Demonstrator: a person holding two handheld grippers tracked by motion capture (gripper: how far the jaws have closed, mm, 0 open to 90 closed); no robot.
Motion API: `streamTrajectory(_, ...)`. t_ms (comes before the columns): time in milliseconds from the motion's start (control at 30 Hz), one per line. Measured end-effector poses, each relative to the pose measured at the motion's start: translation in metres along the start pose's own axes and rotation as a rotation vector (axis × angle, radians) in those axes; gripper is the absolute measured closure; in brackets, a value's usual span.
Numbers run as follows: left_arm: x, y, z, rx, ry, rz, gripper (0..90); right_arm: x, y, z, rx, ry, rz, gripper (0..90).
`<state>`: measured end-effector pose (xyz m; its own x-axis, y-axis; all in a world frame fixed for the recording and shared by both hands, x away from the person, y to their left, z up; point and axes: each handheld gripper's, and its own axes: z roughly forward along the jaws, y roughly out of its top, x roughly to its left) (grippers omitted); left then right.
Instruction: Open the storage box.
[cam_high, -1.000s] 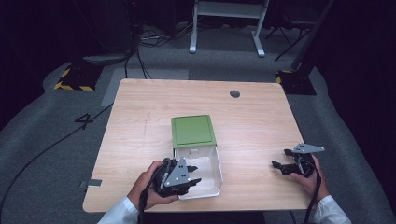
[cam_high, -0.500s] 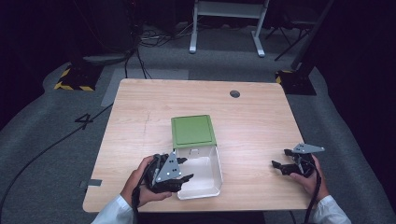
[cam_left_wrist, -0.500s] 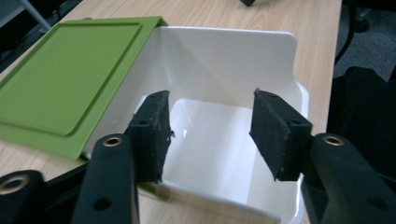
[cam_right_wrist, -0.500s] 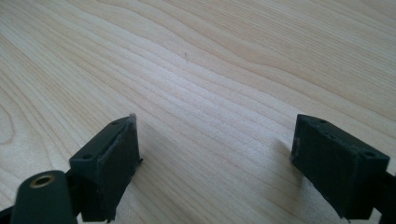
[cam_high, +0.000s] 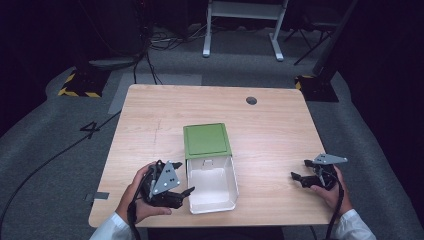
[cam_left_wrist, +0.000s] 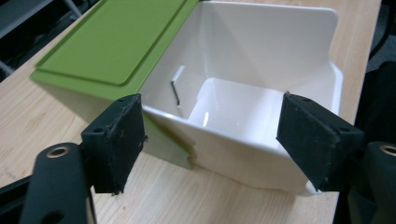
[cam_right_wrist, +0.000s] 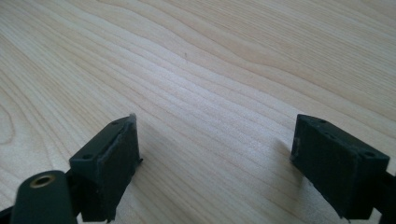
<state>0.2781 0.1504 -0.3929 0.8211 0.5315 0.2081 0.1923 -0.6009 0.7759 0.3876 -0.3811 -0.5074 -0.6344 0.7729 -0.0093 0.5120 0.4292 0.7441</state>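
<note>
Black padded jaws, left gripper (cam_left_wrist: 210, 135): standing wide apart, gripping nothing, facing the near-left wall of the white bin (cam_left_wrist: 261, 98) just ahead.
Left gripper, high view (cam_high: 186, 192): resting in the hand at the table's front-left, just beside the bin, apparently not touching.
Right gripper (cam_right_wrist: 215, 154): jaws spread, holding nothing, hovering low over bare wood; in the high view (cam_high: 297, 177) sitting well apart from the bin, at the front-right.
White bin (cam_high: 212, 182): lying near the front edge, open side up, interior looking empty apart from a small hook or slot on an inner wall.
Green lid (cam_high: 206, 139): lying flat, adjoining the bin's far side, seemingly hinged open.
Progress, judged: bin opened; lid not yet shut or bin not yet grasped.
Materials: glossy smooth plastic, rounded corners; matte green panel with raised centre.
Table (cam_high: 150, 115): pale wood-grain laminate, round cable port at the far edge.
</note>
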Motion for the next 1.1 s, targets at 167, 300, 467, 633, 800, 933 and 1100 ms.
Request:
streamTrajectory(167,0.007,-0.012,-0.005,-0.004,0.031,-0.028,20.0,0.0,0.0,0.0,0.0,0.0,0.0,15.3)
streamTrajectory(300,0.011,-0.022,-0.007,0.001,0.052,-0.027,18.5,0.0,0.0,0.0,0.001,0.0,0.001,15.3)
streamTrajectory(467,0.014,-0.03,-0.008,0.016,0.067,-0.02,16.7,0.0,0.0,0.0,0.0,0.0,0.0,15.3)
streamTrajectory(633,0.019,-0.04,-0.004,0.045,0.085,-0.034,16.8,0.0,0.0,0.0,0.0,0.0,0.001,15.3)
streamTrajectory(800,0.025,-0.052,0.003,0.073,0.103,-0.047,16.8,0.0,0.0,0.0,0.0,0.0,0.001,15.4)
streamTrajectory(933,0.031,-0.065,0.009,0.115,0.124,-0.049,16.8,0.0,0.0,0.0,0.0,0.0,0.0,15.3)
streamTrajectory(1100,0.041,-0.084,0.017,0.161,0.13,-0.085,16.9,0.0,0.0,0.0,0.0,0.001,0.001,15.3)
